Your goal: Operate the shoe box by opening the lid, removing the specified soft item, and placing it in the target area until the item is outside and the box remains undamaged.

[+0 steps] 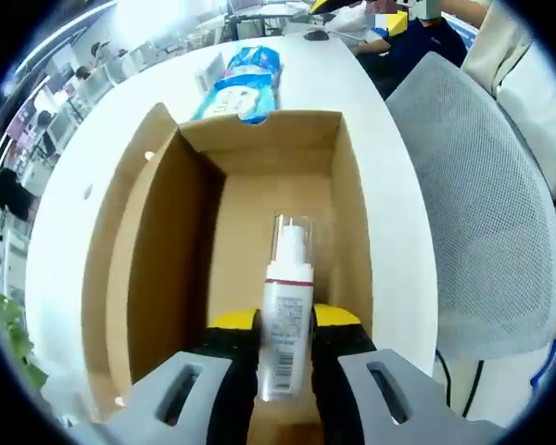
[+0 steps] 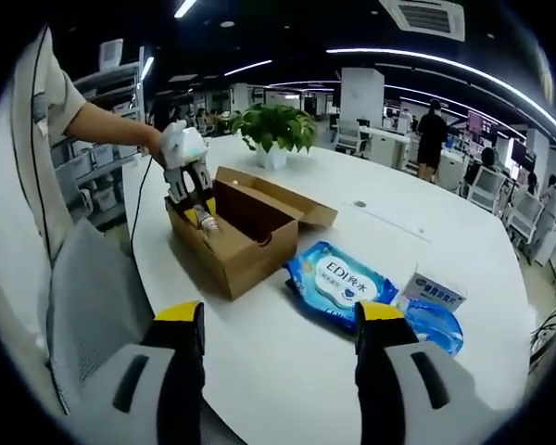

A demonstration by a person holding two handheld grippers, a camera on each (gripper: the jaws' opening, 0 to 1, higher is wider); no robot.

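Shoe box [image 1: 259, 241] sits open on the white table [image 1: 371, 139], lid flap [image 2: 287, 206] folded back on the far side, interior otherwise bare.

L gripper [image 1: 286, 326]: jaws narrow, clamped on a clear spray bottle [image 1: 288, 306] w/ white collar and printed label. Bottle is held above the box floor, cap pointing away down the box length. From the right gripper view the L gripper [image 2: 196, 206] hangs over the near end of the box, bottle tip just inside the rim. Item not yet outside.

R gripper [image 2: 278, 320]: jaws wide apart, nothing between them, hovering over the table edge, well apart from the box.

Beside the box: blue wipes pack [image 2: 338, 281], then a small blue-white carton [image 2: 434, 288] and a blue pouch [image 2: 433, 322]. Mesh chair [image 1: 482, 213] at table edge. Potted plant [image 2: 276, 128] beyond the box.

Risks, as judged:
- Bottle is hard and smooth, gripped low on the body; may slip or pivot in the jaws on the lift.
- Bottle or jaws could catch a side wall on the way out and dent or tear the cardboard.
- Box unrestrained; R gripper not bracing it, so it could drag or tip.
- Task says soft item; the bottle looks rigid. Poss. wrong-item mismatch.
- Target area not identifiable.
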